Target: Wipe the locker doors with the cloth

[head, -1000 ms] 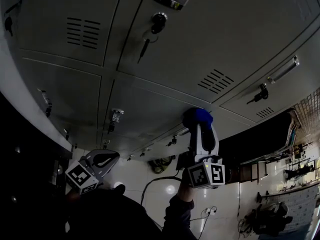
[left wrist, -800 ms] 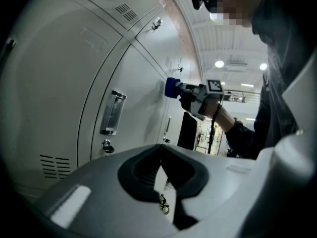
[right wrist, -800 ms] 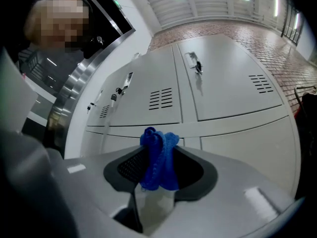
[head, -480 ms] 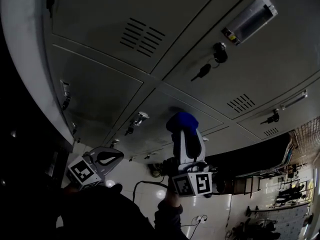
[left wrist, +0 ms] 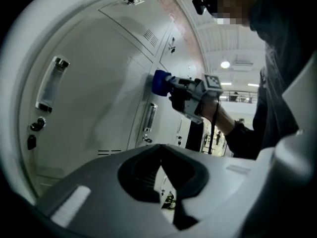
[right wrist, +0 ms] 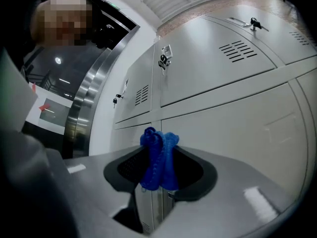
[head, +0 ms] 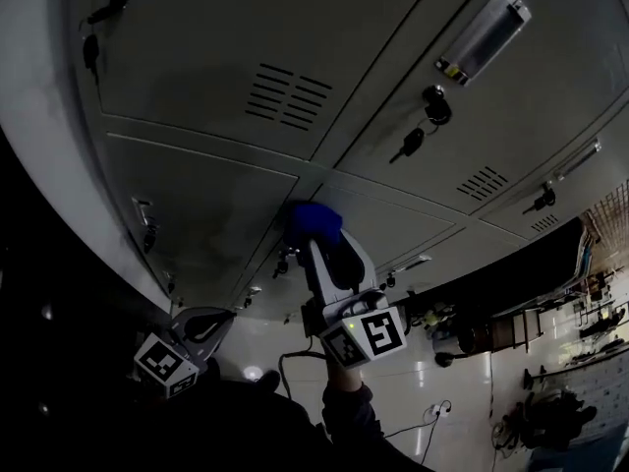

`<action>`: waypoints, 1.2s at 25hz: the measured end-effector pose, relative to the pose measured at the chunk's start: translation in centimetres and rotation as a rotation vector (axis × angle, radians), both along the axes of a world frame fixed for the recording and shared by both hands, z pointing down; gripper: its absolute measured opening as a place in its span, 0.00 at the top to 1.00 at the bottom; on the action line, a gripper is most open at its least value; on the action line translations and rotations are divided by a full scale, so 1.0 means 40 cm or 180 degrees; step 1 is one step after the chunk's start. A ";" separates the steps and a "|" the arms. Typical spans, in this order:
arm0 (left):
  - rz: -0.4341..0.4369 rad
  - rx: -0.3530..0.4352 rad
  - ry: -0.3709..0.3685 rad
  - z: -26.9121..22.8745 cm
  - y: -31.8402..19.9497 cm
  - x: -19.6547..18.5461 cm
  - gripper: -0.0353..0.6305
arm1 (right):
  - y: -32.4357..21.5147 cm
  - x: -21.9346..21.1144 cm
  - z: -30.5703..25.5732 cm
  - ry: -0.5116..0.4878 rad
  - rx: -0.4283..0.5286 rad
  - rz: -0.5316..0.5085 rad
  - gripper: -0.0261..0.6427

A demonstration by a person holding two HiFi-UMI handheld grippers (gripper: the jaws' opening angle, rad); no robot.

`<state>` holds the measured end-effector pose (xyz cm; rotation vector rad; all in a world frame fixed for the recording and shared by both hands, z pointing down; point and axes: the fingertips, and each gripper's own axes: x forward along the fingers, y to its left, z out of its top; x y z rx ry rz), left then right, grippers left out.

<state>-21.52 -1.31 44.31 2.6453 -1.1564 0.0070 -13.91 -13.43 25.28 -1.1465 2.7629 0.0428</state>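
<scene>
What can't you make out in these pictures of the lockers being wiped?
- Smears on the locker doors: head view too dark.
- Print in the label holder: head view, too small, glare.
- Where the cloth meets the door: right gripper view, the cloth covers it.
- Floor clutter: head view, dim and tiny.

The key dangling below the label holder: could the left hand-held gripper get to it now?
Probably yes, with a long reach. The left hand-held gripper hangs low, shut and empty, off the doors; the key sits higher up. Only the right hand-held gripper, holding the cloth, stands roughly between.
</scene>
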 end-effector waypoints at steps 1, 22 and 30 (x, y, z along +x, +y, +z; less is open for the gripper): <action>-0.0013 -0.0011 0.0002 0.004 0.005 -0.008 0.95 | -0.003 -0.008 0.006 0.0004 -0.0013 0.0002 0.72; -0.0032 -0.0058 -0.0063 -0.002 -0.008 0.091 0.95 | -0.060 0.207 0.039 -0.0017 -0.0025 0.0386 0.72; 0.0129 -0.0098 -0.0094 -0.001 -0.040 0.243 0.95 | -0.085 0.385 0.053 -0.0070 -0.0040 0.0588 0.72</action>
